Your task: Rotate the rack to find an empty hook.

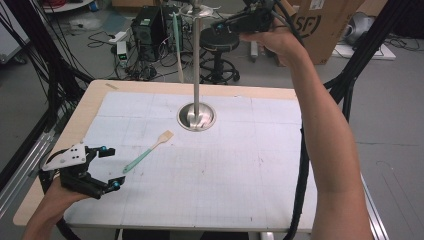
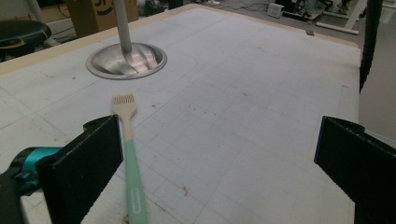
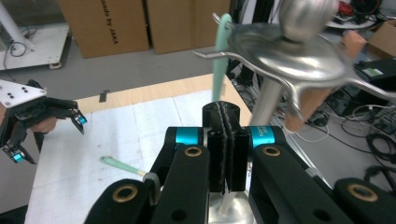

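While the right gripper (image 3: pixel 226 154) pinches the hanging spatula (image 3: pixel 220 56) beside the rack pole (image 1: pixel 196 60), we judge it light, flexible; left gripper (image 1: pixel 107 167) wide open.

Light wooden tabletop (image 1: pixel 95 95) under a white gridded mat (image 1: pixel 240 165). Grey concrete floor (image 1: pixel 30 95) beyond, littered with tangled black cables (image 1: pixel 165 55). Black computer tower (image 1: pixel 147 25) and white power strip (image 1: pixel 118 36) behind the far edge, black round stool (image 1: pixel 220 47) beside them. Brown cardboard boxes (image 1: pixel 325 25) at right rear, more stacked further back (image 3: pixel 107 25). Black frame tubing (image 1: pixel 30 55) at left. Even indoor light.
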The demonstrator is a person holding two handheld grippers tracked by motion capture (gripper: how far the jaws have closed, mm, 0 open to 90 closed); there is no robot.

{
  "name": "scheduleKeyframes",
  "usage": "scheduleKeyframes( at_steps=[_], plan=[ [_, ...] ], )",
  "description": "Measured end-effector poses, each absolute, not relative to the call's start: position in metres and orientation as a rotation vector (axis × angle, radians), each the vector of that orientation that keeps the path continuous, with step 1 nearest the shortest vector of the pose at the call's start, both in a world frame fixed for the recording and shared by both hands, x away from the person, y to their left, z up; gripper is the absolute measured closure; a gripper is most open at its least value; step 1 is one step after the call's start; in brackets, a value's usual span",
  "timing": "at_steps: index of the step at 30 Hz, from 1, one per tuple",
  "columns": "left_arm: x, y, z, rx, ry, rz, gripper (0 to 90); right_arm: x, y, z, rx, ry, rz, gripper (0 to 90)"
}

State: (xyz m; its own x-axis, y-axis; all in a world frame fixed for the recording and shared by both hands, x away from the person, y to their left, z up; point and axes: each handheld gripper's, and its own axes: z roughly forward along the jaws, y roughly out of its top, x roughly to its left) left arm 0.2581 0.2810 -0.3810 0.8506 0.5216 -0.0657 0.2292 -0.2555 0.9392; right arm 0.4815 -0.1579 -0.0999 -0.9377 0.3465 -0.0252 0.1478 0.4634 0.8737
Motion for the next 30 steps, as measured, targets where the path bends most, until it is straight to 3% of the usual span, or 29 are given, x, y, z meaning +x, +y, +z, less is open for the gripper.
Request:
scheduleKeyframes(
  at_steps=[19, 30],
  plan=[
    [0.258, 0.282, -0.382, 1.848, 0.569, 0.305, 1.7, 0.493, -0.187, -0.100, 0.560, 2.439, 1.457, 89.0],
    [0.258, 0.286, -0.382, 1.841, 0.581, 0.312, 1.7, 0.507, -0.173, -0.100, 0.581, 2.407, 1.486, 89.0]
  ],
)
